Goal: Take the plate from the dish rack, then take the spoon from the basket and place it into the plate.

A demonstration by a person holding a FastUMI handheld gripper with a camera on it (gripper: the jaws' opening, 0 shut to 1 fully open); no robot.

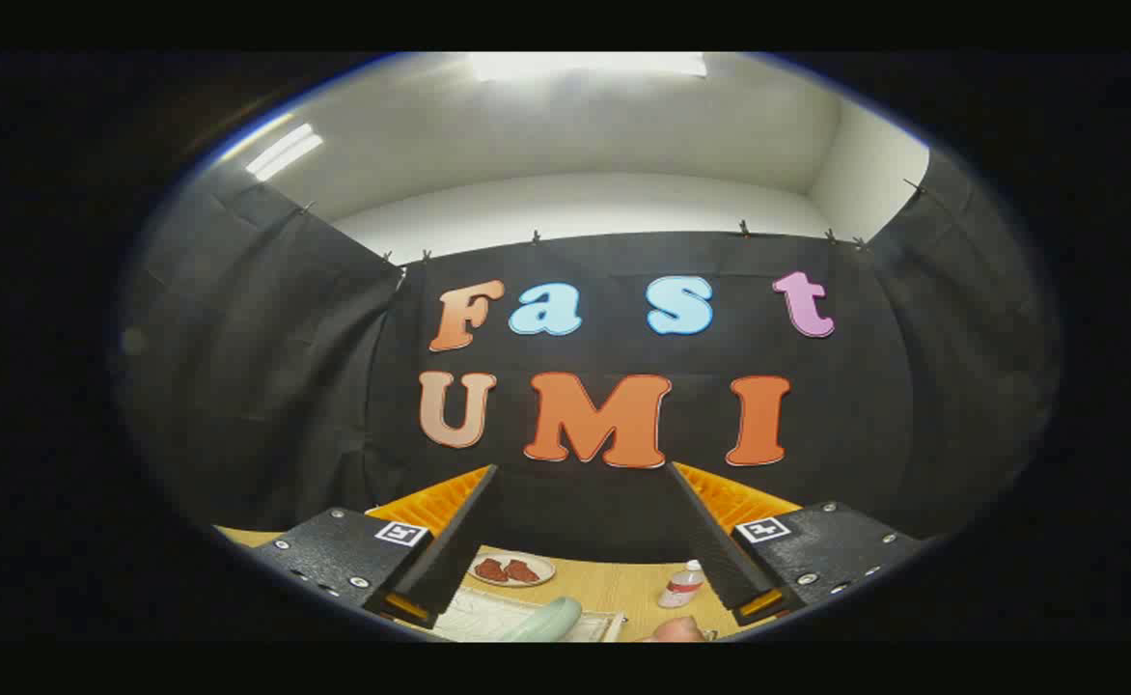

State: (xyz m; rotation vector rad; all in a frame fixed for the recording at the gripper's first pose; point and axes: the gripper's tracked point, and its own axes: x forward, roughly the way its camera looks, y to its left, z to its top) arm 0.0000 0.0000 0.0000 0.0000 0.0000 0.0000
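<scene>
My gripper (580,471) is open, its two fingers spread wide and aimed high at the booth's back wall, with nothing between them. Low down between the fingers lies the wooden table (614,584). At its near edge a pale green rounded rim (548,618), which may be the plate, rises from a white ribbed rack (483,611); most of both is cut off. I cannot make out a spoon or a basket.
A small pale dish (512,569) with two reddish pieces sits farther back on the table. A small clear bottle (683,584) with a red label stands by the right finger. A fingertip of a hand (676,629) pokes in at the near edge.
</scene>
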